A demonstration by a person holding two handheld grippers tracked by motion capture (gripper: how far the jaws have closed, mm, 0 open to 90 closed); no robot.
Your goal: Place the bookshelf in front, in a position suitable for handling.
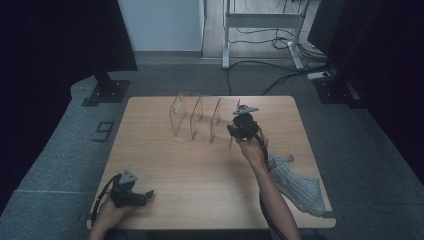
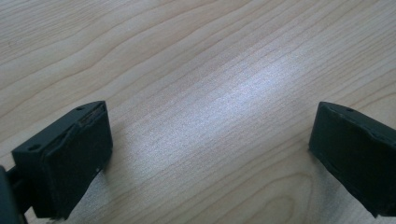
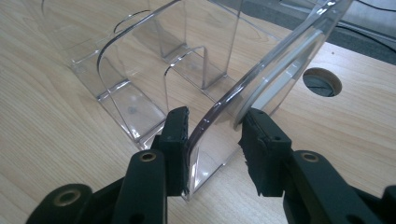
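Clear acrylic divider rack [image 3: 154, 79] stands at upper centre of the table [image 1: 200, 170]; its near end wall sits between the right gripper [image 3: 212, 140] fingers [image 3: 175, 135], left pad touching, right pad apparently just clear. Left gripper [image 2: 210, 149] fingers gape wide, empty, lower left. Striped cloth [image 1: 297, 182] lies at lower right.

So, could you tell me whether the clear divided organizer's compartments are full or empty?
Empty: through the walls of the clear organizer only bare wood of the table shows in each compartment in view.
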